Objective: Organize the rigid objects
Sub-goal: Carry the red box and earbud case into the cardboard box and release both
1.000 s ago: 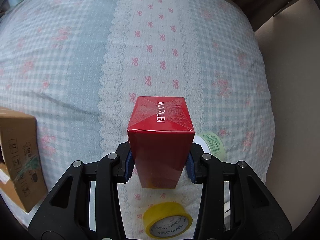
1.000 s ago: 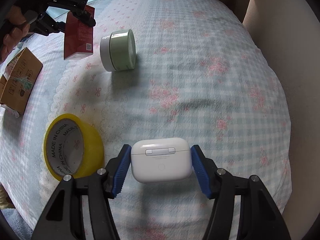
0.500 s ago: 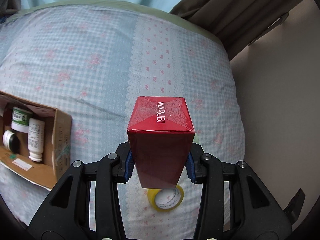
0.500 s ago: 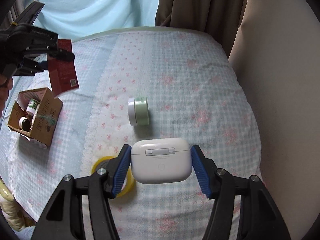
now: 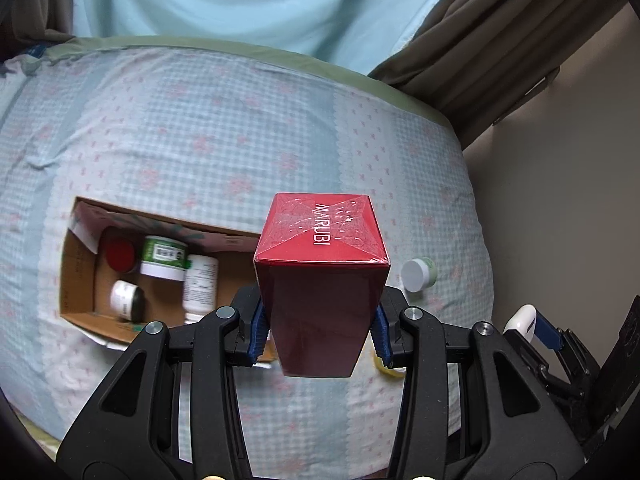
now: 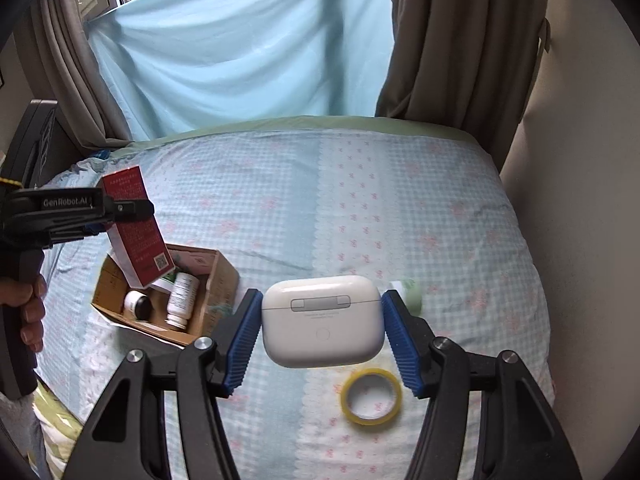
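My left gripper (image 5: 320,332) is shut on a red MARUBI box (image 5: 322,264) and holds it high above the bed; it also shows in the right wrist view (image 6: 136,220), over the cardboard box (image 6: 216,292). The open cardboard box (image 5: 76,276) lies on the bed and holds several jars and bottles. My right gripper (image 6: 322,332) is shut on a white earbud case (image 6: 322,332), held above the bed. The case shows at the left wrist view's right edge (image 5: 520,318).
A yellow tape roll (image 6: 370,396) and a green jar with a white lid (image 5: 418,274) lie on the checked bedspread (image 6: 420,208). A wall runs along the right side, curtains and a blue sheet (image 6: 240,48) at the back.
Both grippers have risen well above the bed with their loads. The left one has moved left over the cardboard box, whose contents now show.
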Motion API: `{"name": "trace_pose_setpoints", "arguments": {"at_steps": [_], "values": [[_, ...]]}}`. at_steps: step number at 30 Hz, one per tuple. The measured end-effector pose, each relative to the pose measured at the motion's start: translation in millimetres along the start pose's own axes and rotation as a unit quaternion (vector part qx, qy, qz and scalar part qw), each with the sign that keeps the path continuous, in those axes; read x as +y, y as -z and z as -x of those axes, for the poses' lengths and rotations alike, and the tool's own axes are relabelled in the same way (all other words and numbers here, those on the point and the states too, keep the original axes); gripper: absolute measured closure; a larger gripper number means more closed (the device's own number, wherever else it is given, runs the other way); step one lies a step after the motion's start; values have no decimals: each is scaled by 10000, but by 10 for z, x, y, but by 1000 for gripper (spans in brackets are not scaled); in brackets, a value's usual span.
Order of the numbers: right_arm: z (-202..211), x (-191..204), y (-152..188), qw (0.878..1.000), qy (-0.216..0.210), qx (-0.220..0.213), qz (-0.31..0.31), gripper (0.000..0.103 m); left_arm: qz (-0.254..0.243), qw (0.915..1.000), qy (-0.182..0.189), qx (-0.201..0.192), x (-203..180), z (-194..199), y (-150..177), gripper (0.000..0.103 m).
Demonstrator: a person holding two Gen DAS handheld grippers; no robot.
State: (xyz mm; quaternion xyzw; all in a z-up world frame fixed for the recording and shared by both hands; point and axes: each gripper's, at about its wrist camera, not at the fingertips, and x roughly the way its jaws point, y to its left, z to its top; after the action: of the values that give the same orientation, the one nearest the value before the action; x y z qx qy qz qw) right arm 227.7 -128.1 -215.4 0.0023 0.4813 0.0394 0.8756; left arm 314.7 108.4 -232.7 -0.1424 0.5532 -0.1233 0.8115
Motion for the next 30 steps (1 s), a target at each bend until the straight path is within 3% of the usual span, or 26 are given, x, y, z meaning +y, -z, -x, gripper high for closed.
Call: {"name": "trace_pose_setpoints", "arguments": {"at_steps": [8, 16, 22, 30], "values": [[-266, 1130, -171, 9993, -368, 90, -40, 47, 142, 9995, -268, 61, 1241, 325, -24, 65], [-920, 1824, -113, 9960, -662, 587, -149, 46, 343, 9977, -504, 311, 2117, 67, 26, 65], [-1457, 2076, -9, 9928, -709, 958, -67, 47, 453, 9960, -584, 497, 2401, -317, 74, 65], [-2030, 2020, 204, 9886, -553, 1400, -46, 47, 215, 9949, -418, 889, 2257, -854, 107, 65]]}}
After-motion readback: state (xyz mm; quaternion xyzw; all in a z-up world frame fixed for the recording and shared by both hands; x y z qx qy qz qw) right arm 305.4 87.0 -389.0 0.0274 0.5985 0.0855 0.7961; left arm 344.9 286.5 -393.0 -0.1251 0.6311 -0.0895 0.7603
